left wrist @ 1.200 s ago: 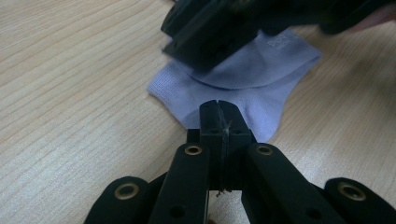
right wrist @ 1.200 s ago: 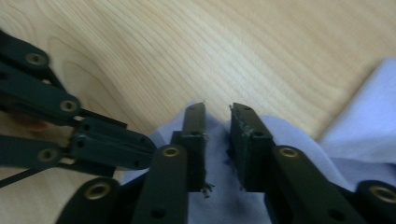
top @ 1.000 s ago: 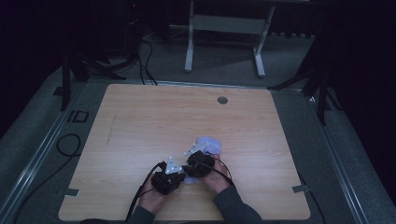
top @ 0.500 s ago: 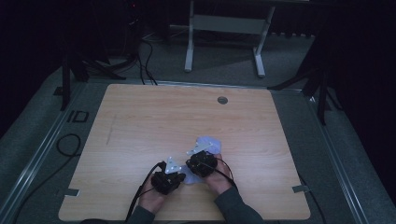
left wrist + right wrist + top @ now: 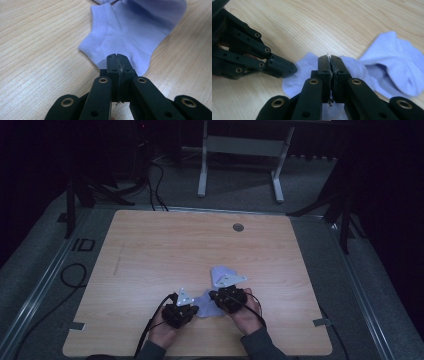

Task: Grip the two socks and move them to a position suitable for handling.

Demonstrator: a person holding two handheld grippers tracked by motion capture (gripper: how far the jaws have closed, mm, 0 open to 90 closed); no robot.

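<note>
A pale lavender sock [image 5: 223, 275] lies crumpled on the wooden table [image 5: 165, 245], near its front edge. In the high view my left gripper [image 5: 192, 309] sits at the sock's left end and my right gripper [image 5: 216, 296] over its middle. In the left gripper view the jaws of that gripper [image 5: 116, 57] are pressed together at the sock's heel edge [image 5: 130, 37], beside the ribbed cuff. My right gripper [image 5: 329, 58] is also shut, with sock fabric [image 5: 392, 60] spreading out on both sides of it and beneath it. The left gripper's fingertips [image 5: 287, 67] touch the sock's left edge.
A round grommet [image 5: 238, 227] sits in the table near its far edge. A cable [image 5: 150, 327] trails from the left gripper toward the front edge. Beyond the table stand a metal frame [image 5: 240, 150] and loose floor cables [image 5: 75, 275].
My right gripper has shifted a little to the right, and the sock now lies more spread out between the two grippers. The left gripper has barely moved.
</note>
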